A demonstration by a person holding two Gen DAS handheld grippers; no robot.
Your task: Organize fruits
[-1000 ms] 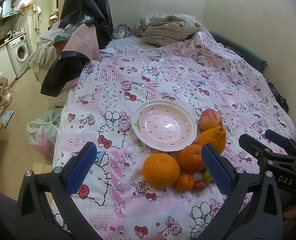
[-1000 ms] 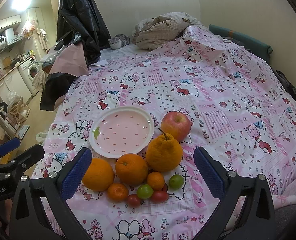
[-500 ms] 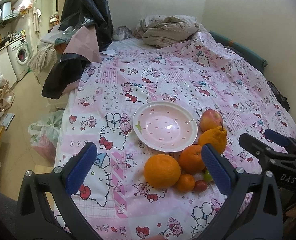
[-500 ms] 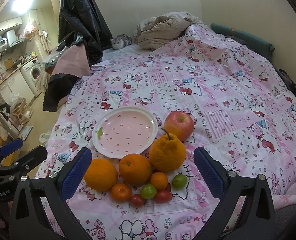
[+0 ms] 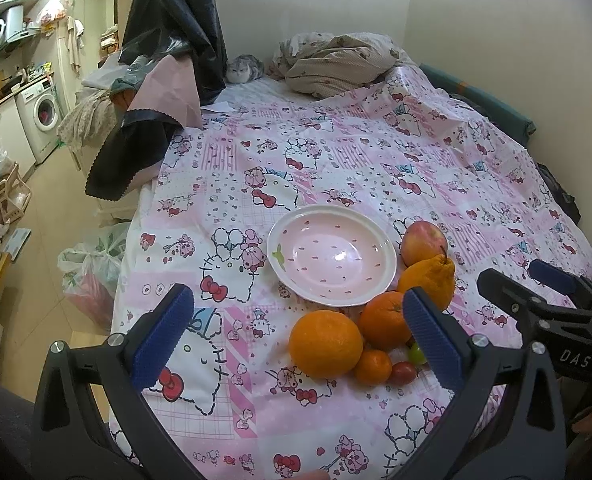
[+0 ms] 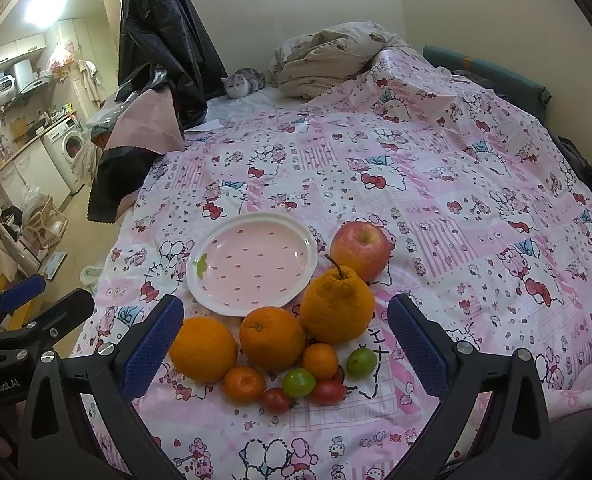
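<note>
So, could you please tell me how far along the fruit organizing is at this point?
Nothing looks done yet: the pink plate holds no fruit. Nothing is in hand either; the left gripper and right gripper are both open and holding nothing. Everything is left: the apple, the knobbly citrus, two oranges, the mandarins and the small red and green fruits all sit on the bedsheet beside the plate.

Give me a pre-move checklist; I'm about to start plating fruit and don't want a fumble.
1. Pink plate empty: ok.
2. Right hand-held gripper open, holding nothing: ok.
3. Left hand-held gripper open, holding nothing: ok.
4. Fruit free to grasp singly: not ok; the front orange and middle orange sit packed together.
5. Apple has open space on its far side: ok.
6. Cat away from fruit: ok.
</note>
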